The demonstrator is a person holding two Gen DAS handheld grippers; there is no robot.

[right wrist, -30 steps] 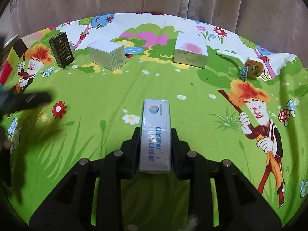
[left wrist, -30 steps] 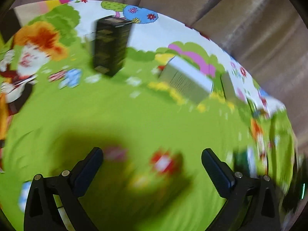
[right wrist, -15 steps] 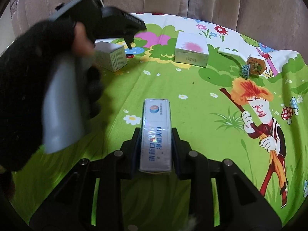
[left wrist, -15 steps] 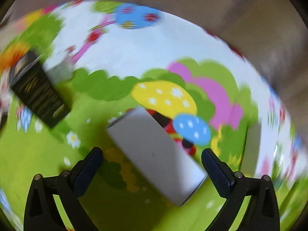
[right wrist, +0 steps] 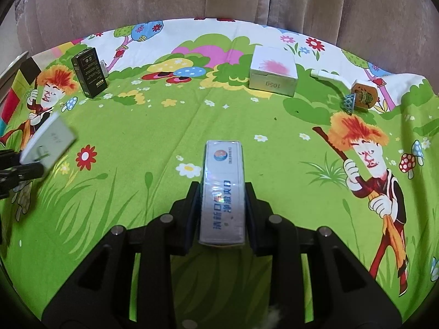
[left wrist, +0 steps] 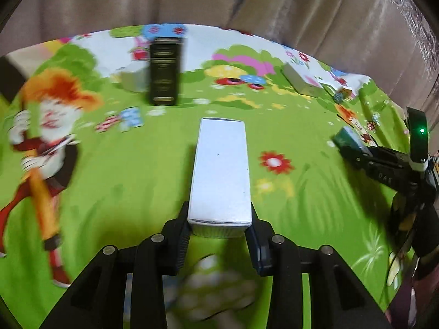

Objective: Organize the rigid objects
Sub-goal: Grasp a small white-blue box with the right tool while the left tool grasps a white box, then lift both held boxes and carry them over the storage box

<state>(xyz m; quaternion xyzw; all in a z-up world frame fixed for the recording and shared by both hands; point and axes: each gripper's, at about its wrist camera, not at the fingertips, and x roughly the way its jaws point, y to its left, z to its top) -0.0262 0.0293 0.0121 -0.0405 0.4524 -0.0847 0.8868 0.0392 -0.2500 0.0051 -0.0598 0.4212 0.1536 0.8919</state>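
Left gripper (left wrist: 219,235) clamped on white box (left wrist: 221,170), right gripper (right wrist: 222,213) clamped on printed box (right wrist: 222,192); carry both level, set down gently

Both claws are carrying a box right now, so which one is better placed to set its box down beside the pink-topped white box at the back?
Probably the right claw. Its printed box points almost toward the pink-topped white box, with open green cloth between. The left claw, shut on the plain white box, sees that box far off to its right.
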